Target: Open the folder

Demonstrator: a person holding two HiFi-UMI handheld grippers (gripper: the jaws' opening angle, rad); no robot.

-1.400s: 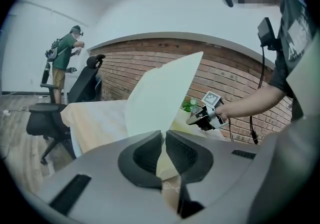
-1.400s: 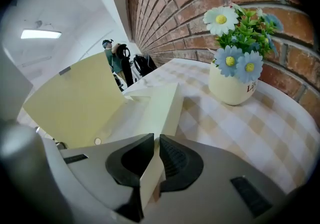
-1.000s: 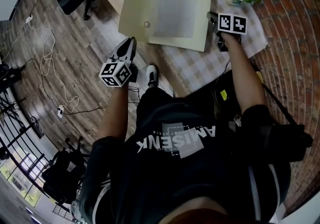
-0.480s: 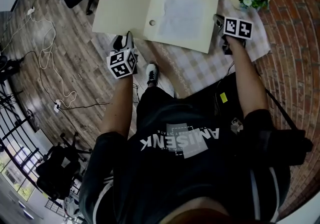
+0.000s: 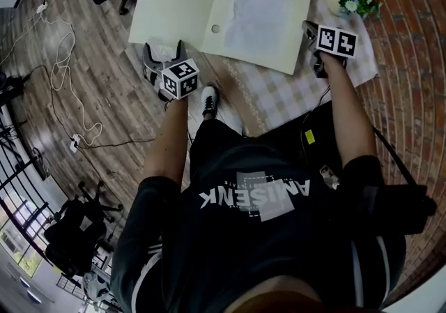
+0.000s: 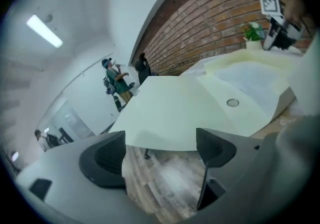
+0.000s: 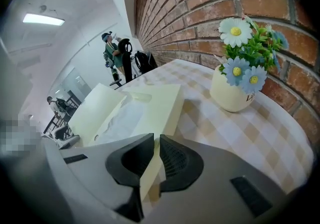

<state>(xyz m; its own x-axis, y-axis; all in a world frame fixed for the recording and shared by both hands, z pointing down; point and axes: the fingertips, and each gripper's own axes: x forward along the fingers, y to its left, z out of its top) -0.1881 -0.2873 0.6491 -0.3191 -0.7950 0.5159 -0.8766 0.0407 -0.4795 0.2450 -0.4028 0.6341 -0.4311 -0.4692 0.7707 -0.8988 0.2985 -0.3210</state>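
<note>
— What's on the checked table (image 5: 272,99)?
— The folder (image 5: 182,5), open, at twelve o'clock. The right gripper (image 5: 309,31), at two, pinches its edge. The left gripper (image 5: 164,55), at ten: jaws just opening wide, the folder's edge by their tips, unpinched.

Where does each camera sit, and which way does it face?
Head view: on the person's head, looking steeply down at the open folder; shows torso, arms, left gripper, right gripper.
Left gripper view: on the left gripper, along its jaws, which have just been opening, toward the folder's flap just past their tips; nothing gripped.
Right gripper view: on the right gripper, facing plant and brick wall; jaws shut on the folder's edge.
Shared: all three show folder and plant.
</note>
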